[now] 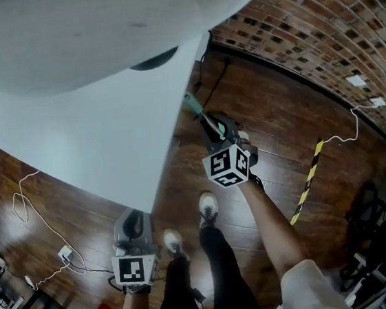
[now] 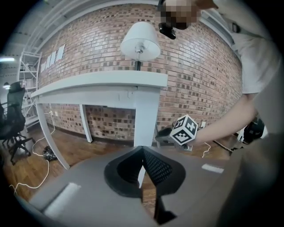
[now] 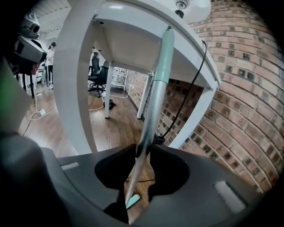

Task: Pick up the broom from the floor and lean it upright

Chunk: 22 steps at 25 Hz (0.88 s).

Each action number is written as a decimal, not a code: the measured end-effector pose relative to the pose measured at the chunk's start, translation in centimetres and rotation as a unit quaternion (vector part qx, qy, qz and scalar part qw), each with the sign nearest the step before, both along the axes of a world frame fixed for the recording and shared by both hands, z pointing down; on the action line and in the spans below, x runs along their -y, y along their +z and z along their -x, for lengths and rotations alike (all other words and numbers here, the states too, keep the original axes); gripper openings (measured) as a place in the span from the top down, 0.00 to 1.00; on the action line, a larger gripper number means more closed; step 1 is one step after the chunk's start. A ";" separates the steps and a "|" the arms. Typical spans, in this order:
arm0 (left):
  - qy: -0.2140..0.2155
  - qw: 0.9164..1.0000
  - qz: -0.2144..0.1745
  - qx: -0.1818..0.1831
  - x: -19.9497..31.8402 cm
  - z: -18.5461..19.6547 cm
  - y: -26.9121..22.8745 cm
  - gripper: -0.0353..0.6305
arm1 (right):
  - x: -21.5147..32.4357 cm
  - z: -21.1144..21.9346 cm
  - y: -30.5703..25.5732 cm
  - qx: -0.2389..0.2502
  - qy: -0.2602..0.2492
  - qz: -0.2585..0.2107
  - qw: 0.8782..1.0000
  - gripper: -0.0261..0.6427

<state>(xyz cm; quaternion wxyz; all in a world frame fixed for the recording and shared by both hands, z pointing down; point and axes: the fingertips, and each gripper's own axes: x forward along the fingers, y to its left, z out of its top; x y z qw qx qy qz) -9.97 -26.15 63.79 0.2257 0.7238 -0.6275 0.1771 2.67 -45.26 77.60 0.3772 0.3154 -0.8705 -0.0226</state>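
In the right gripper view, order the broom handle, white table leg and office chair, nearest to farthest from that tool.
1. Broom handle, between the jaws.
2. White table leg, left foreground.
3. Black office chair, far back left.

Table [image 1: 95, 147]: I read its surface as smooth, matt white, painted-looking. Floor [image 1: 272, 120] under it: dark wood planks with a soft sheen. Wall [image 1: 330, 24] behind it: rough, matt brick. Broom handle [image 3: 153, 102] at its corner: shiny silvery metal below, with a pale green satin sleeve above that looks like plastic.
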 end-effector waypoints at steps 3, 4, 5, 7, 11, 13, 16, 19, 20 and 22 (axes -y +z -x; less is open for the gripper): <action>0.004 1.000 0.008 0.002 -0.2 -0.1 0.3 0.95 | 0.5 -0.2 0.2 0.003 0.006 -0.003 1.000 0.78; 0.004 1.000 0.010 0.003 -0.3 -0.2 0.5 0.95 | 0.8 -0.3 0.3 0.003 0.007 -0.004 1.000 0.78; 0.005 1.000 0.013 0.004 -0.3 -0.2 0.6 0.95 | 1.0 -0.5 0.3 0.002 0.009 -0.005 1.000 0.78; 0.010 1.000 0.015 0.007 -0.3 -0.4 0.8 0.95 | 1.6 -0.7 0.3 0.000 0.012 -0.008 1.000 0.78; 0.013 1.000 0.015 0.007 0.2 -0.7 1.2 0.95 | 2.6 -0.9 0.5 -0.003 0.013 -0.014 1.000 0.77; 0.007 1.000 0.011 0.001 0.5 -0.9 1.4 0.95 | 3.0 -1.2 0.7 0.000 0.019 -0.011 1.000 0.77; 0.003 1.000 0.017 -0.007 0.2 -1.0 1.5 0.95 | 2.8 -1.7 0.9 0.002 0.029 -0.004 1.000 0.77; -0.001 1.000 0.017 -0.009 0.6 -0.4 1.5 0.95 | 3.5 -1.4 0.8 0.001 0.033 -0.006 0.999 0.77; -0.001 1.000 0.018 -0.008 0.7 -0.3 1.5 0.95 | 3.8 -1.2 0.7 0.001 0.033 -0.007 0.999 0.77; 0.000 1.000 0.019 -0.007 0.8 -0.1 1.6 0.95 | 4.0 -1.2 0.7 0.001 0.033 -0.008 0.999 0.77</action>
